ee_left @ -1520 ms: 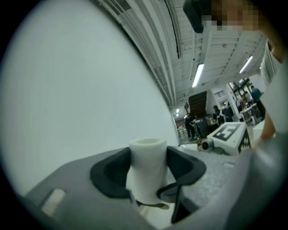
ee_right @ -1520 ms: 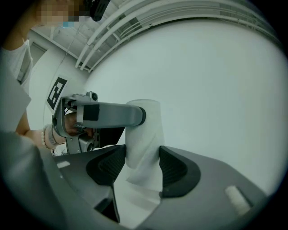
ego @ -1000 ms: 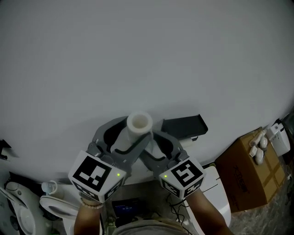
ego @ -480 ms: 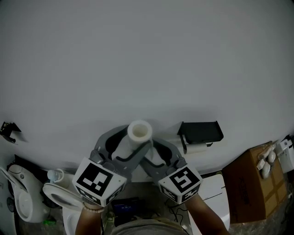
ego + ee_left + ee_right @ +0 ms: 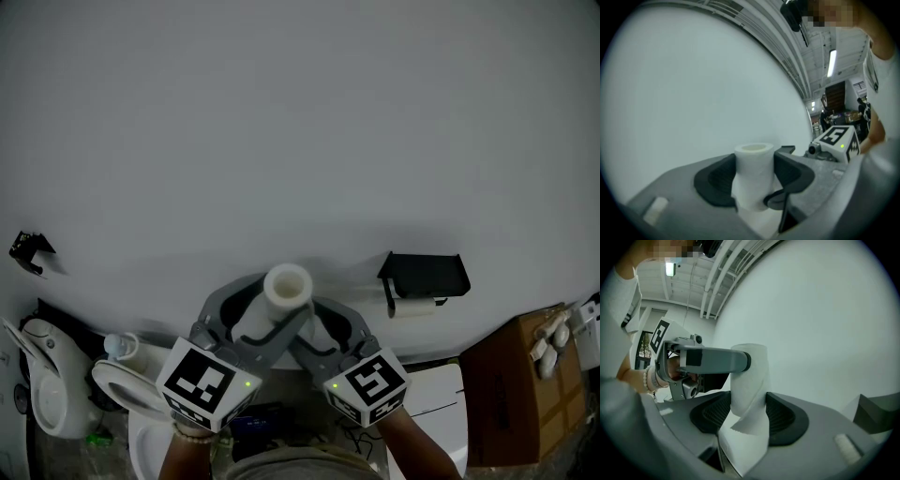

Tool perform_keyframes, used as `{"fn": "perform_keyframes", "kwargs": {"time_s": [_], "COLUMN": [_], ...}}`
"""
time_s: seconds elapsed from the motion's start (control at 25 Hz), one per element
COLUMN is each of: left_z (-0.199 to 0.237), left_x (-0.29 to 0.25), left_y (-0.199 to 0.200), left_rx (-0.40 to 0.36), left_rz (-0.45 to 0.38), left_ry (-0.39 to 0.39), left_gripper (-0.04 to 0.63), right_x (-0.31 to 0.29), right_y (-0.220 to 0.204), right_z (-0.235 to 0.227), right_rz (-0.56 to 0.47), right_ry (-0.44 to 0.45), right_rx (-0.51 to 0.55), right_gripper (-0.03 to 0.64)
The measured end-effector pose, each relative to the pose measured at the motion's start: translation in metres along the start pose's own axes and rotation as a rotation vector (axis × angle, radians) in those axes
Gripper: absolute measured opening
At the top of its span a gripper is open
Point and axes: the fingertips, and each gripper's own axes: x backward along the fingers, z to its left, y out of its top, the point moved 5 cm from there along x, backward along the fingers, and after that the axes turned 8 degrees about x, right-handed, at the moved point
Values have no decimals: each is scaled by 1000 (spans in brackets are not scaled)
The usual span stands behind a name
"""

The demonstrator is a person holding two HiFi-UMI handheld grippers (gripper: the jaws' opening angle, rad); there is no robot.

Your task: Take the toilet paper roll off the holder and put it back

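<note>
Cardboard box [image 5: 514, 394], apparently on floor [image 5: 574, 461]

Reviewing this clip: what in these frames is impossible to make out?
- Toilet paper roll, lower end: head view, hidden behind the jaws of the left gripper and right gripper.
- Holder, its bar: head view, too small and dark to read its shape.
- Toilet: head view, cut off by the bottom edge, partly behind the left gripper.
- Cardboard box, its print: head view, too small.

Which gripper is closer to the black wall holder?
The right gripper: the holder hangs on its side, while the left gripper sits across the toilet paper roll.
</note>
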Motion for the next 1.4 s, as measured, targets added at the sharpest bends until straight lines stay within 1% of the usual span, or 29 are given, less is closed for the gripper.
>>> {"fn": "perform_keyframes", "kwargs": {"time_s": [0.32,0.6,0.96,1.16,1.4], "left_z": [-3,-3,-6,-10,-16], "left_x": [2,1,-5,-13,-28], "left_y": [-9,-10,-5,1,13], "left_rx": [13,12,10,13,12], "left_rz": [9,5,-4,-21,-42], "left_ry": [8,-2,-21,-53,-116], "left_gripper": [245,245,245,246,245], "right_x": [2,3,8,15,27], "right_y": [-8,-8,-5,-2,5], "right_z": [4,3,-2,-10,-25], "right_rz": [17,31,24,14,2], "right_ry": [15,1,-18,-42,-94], "right_rx": [-10,-19,-6,3,26], "right_gripper": [241,241,241,241,241]}}
